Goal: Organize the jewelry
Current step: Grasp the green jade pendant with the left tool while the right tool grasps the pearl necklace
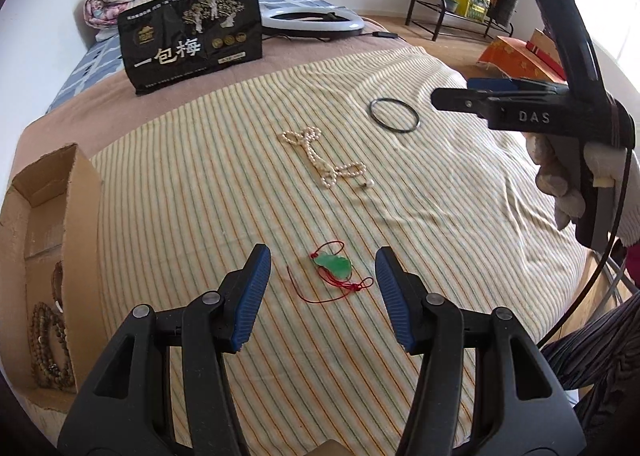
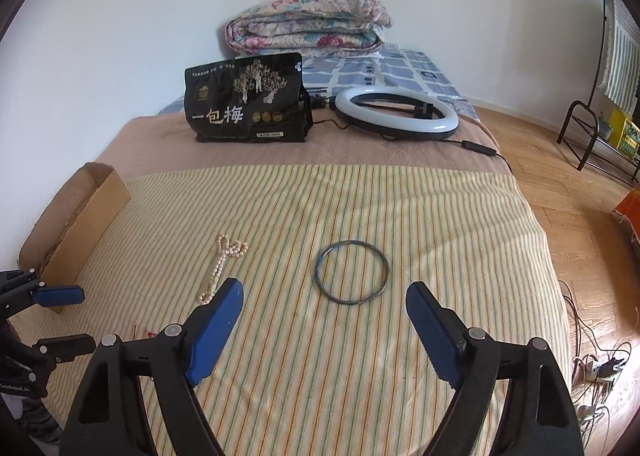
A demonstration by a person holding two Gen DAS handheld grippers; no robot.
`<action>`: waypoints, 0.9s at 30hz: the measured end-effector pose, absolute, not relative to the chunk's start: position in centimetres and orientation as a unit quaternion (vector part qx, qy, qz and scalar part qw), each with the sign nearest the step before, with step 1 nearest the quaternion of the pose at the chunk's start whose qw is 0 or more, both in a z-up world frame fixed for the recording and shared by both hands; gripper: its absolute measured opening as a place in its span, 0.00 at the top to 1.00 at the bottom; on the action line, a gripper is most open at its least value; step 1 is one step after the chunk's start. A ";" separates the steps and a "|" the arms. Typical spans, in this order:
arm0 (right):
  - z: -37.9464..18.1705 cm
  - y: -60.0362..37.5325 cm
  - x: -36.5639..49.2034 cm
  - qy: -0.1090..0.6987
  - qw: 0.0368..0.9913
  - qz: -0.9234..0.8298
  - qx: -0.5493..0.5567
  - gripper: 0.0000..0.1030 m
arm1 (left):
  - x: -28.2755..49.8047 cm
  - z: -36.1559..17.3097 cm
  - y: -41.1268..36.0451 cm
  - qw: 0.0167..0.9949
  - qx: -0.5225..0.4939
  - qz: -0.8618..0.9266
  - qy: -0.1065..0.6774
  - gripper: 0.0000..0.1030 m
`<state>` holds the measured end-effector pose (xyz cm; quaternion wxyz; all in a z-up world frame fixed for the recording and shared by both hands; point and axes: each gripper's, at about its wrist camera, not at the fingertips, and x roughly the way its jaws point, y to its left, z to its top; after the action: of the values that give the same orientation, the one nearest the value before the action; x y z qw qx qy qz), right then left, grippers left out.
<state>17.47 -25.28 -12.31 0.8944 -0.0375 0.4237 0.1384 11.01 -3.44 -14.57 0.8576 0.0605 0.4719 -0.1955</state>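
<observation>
The left claw (image 1: pixel 322 284) hangs open and empty, its pads flanking a green pendant (image 1: pixel 334 265) on the striped bedspread (image 1: pixel 240 184). The right claw (image 2: pixel 324 330), wide and empty, faces a dark bangle (image 2: pixel 352 273); pearls (image 1: pixel 320 160) lie beyond the pendant.

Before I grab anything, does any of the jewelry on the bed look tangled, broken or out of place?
Nothing looks broken. The pearl necklace lies bunched and looped over itself, so it may snag. The green pendant has its red cord strewn loosely. The dark bangle lies flat, apart from both.
</observation>
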 end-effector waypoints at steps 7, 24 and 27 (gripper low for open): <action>-14.4 -23.8 18.7 0.455 0.874 0.169 -0.025 0.26 | 11.2 -16.8 -5.2 0.841 0.076 -0.222 0.488 0.46; -18.7 -18.0 22.1 0.501 0.834 0.227 -0.032 0.45 | 12.7 -19.8 -5.8 0.838 0.089 -0.214 0.493 0.46; -19.1 -17.7 22.4 0.507 0.830 0.230 -0.031 0.52 | 12.8 -20.3 -6.0 0.839 0.101 -0.214 0.490 0.46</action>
<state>22.37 -17.72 -19.13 0.8300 -0.0313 0.5071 0.2301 12.77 -5.98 -20.28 0.8388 0.1012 0.4904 -0.2140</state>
